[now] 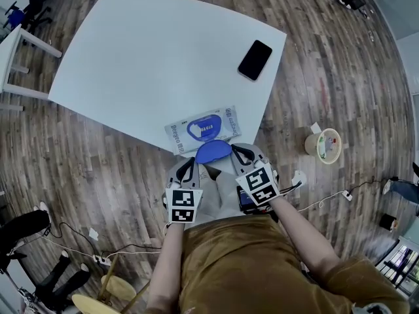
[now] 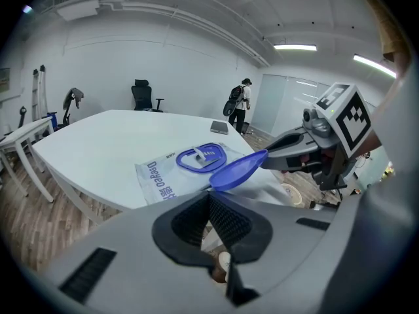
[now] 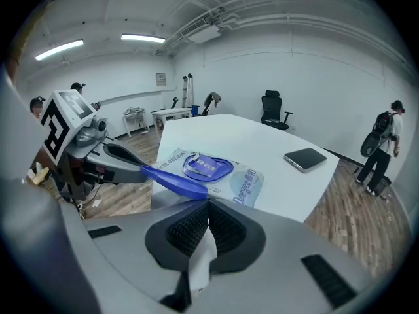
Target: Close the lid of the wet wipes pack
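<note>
On the table (image 1: 144, 57) lies a wet wipes pack (image 1: 180, 131), lid (image 1: 213, 152) open; left gripper (image 1: 189, 165) and right gripper (image 1: 238, 152) pressed together

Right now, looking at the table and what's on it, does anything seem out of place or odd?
Yes. The wet wipes pack lies at the table's very edge with its blue lid flipped open, sticking out past the edge. The right gripper's jaws also pinch a white sheet, seemingly a wipe.

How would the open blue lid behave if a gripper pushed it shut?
The blue lid probably swings easily on its hinge; it juts out thin and unsupported. The soft-looking wet wipes pack lies at the table edge, so it may slide.
</note>
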`<state>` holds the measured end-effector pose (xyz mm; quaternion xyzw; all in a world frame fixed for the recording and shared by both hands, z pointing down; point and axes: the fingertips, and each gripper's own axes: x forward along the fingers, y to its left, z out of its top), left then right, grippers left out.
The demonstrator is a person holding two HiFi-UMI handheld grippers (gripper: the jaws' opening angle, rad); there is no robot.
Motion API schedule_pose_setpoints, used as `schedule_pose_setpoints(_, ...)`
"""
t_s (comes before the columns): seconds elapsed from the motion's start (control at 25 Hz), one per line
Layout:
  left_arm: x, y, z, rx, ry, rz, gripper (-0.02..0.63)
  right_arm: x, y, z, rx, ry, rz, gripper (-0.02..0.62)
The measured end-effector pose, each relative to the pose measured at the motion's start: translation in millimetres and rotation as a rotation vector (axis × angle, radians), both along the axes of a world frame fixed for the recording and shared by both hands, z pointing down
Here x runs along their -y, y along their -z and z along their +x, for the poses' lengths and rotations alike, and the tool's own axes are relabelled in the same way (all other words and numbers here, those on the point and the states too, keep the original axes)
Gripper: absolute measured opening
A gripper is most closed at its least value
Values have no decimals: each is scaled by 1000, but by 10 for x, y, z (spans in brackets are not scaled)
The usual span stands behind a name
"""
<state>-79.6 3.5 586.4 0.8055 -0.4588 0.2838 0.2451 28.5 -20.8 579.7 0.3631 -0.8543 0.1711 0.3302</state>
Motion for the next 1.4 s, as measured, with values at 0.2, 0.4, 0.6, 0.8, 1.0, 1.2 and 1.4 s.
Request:
schedule_pose_setpoints(0.2,27,62,-40,-24,21,8,-6,47,56,-46,11,-1,14,8)
schedule_pose_setpoints(0.4,62,129,5,-33,27,22,-6,81,117,-22,19,2,24,9)
schedule_pose_setpoints(0.6,104,152,-1,-39,32,27,-6,125,176,-43,32,0,37,8)
schedule_pose_setpoints(0.8,143,190,-35,-40,41,37,-6,177,212,-63,38,3,47,8)
schedule_pose_setpoints(1.0,172,213,-42,-49,53,36,-6,253,247,-53,43,-5,58,8)
schedule_pose_setpoints(1.2,199,202,-42,-50,52,39,-6,297,260,-60,45,-5,65,8)
schedule_pose_setpoints(1.4,288,237,-60,-52,57,42,-6,359,276,-70,48,-12,67,8)
